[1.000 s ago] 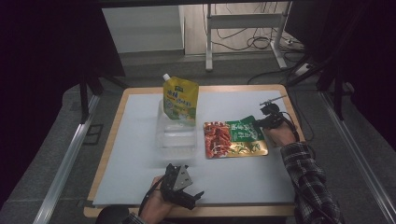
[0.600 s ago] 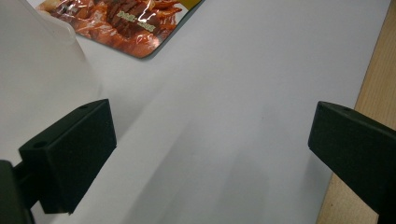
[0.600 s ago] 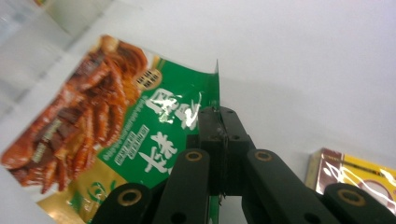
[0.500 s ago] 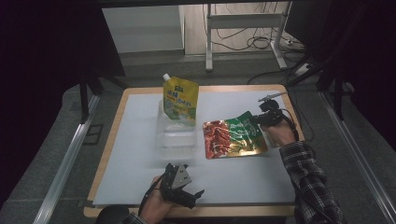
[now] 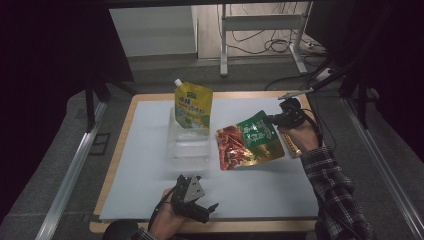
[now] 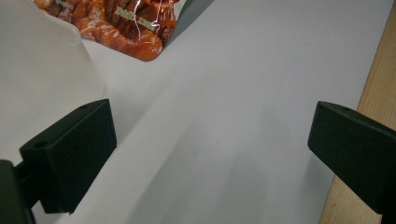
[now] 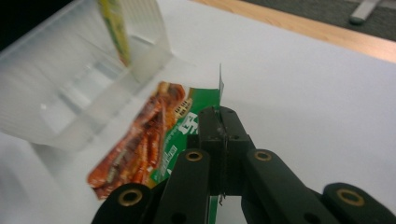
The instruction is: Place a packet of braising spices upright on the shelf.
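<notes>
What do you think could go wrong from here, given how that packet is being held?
The right gripper pinches only the thin edge of the packet, which hangs tilted above the table; it might slip or tear loose. The clear bin looks light and the yellow pouch stands in it, so a swinging packet could nudge either. The left gripper rests open, far from steadying anything.
</notes>
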Action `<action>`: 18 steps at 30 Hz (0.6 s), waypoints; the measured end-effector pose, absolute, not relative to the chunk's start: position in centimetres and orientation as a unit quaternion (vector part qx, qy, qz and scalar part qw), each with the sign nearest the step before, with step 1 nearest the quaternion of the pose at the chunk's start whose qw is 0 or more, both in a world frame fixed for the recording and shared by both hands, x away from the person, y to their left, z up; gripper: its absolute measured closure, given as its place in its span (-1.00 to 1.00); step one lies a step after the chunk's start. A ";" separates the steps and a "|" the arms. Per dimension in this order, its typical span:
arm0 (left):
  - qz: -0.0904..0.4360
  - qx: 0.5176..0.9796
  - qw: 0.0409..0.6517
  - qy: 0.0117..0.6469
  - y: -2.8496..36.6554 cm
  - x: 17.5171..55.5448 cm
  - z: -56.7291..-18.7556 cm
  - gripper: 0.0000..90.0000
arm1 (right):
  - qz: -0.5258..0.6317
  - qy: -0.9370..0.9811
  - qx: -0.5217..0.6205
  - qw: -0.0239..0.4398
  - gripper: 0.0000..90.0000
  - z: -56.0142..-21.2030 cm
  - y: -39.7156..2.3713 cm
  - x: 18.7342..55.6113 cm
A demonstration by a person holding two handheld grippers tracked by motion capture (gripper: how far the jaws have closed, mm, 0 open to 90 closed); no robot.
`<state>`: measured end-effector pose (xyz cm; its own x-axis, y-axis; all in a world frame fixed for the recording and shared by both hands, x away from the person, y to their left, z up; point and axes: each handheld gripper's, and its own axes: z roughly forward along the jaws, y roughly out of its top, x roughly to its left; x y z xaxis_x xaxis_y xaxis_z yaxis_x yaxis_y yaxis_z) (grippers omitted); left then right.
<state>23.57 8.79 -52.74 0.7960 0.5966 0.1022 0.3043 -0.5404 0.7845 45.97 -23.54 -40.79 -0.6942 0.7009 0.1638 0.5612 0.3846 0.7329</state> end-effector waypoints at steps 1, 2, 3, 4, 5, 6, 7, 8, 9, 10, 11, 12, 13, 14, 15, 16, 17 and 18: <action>0.182 0.859 0.401 0.262 8.8 23.6 -52.7 -0.98 | 0.408 0.826 0.379 0.084 0.99 -40.5 -23.5 45.9; 0.183 0.858 0.402 0.262 8.8 23.6 -52.7 -0.98 | 0.412 0.825 0.376 0.083 0.99 -40.2 -23.4 45.8; 0.183 0.858 0.402 0.262 8.8 23.6 -52.7 -0.98 | 0.416 0.825 0.374 0.082 0.99 -39.9 -23.3 45.7; 0.183 0.858 0.402 0.262 8.8 23.6 -52.7 -0.98 | 0.421 0.824 0.370 0.081 0.99 -39.6 -23.1 45.5; 0.183 0.858 0.402 0.262 8.8 23.6 -52.7 -0.98 | 0.426 0.824 0.366 0.079 0.99 -39.3 -23.0 45.4; 0.183 0.858 0.402 0.262 8.8 23.6 -52.7 -0.98 | 0.428 0.823 0.365 0.077 0.99 -39.1 -22.9 45.4; 0.183 0.858 0.402 0.262 8.8 23.6 -52.7 -0.98 | 0.431 0.823 0.363 0.077 0.99 -38.8 -22.8 45.3; 0.183 0.858 0.402 0.262 8.8 23.6 -52.7 -0.98 | 0.433 0.823 0.360 0.075 0.99 -38.6 -22.7 45.3; 0.183 0.858 0.402 0.262 8.8 23.6 -52.7 -0.98 | 0.437 0.822 0.356 0.074 0.99 -38.3 -22.6 45.2; 0.184 0.857 0.403 0.263 8.8 23.6 -52.7 -0.98 | 0.439 0.823 0.354 0.072 0.99 -38.1 -22.4 45.2; 0.184 0.857 0.403 0.263 8.8 23.6 -52.7 -0.98 | 0.440 0.824 0.350 0.073 0.99 -37.7 -22.2 45.1; 0.184 0.857 0.403 0.263 8.8 23.5 -52.7 -0.98 | 0.440 0.825 0.347 0.072 0.99 -37.5 -22.0 45.0; 0.183 0.857 0.403 0.263 8.8 23.6 -52.7 -0.98 | 0.442 0.826 0.343 0.072 0.99 -37.2 -21.8 44.9; 0.184 0.857 0.403 0.263 8.8 23.6 -52.7 -0.98 | 0.442 0.827 0.339 0.073 0.99 -37.0 -21.6 44.9; 0.183 0.857 0.404 0.264 8.8 23.5 -52.7 -0.98 | 0.444 0.828 0.336 0.072 0.99 -36.8 -21.4 44.8; 0.183 0.856 0.404 0.264 8.8 23.5 -52.7 -0.98 | 0.445 0.828 0.334 0.071 0.99 -36.6 -21.3 44.8; 0.183 0.856 0.404 0.264 8.8 23.5 -52.7 -0.98 | 0.446 0.830 0.329 0.071 0.99 -36.3 -21.0 44.7; 0.183 0.856 0.404 0.264 8.8 23.5 -52.6 -0.98 | 0.447 0.830 0.326 0.071 0.99 -36.2 -20.9 44.7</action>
<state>23.53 8.84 -52.65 0.7939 0.5997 0.1007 0.3035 -0.5343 0.7889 44.69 -20.87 -36.18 -0.7772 0.6047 0.1739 0.4784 0.3883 0.7876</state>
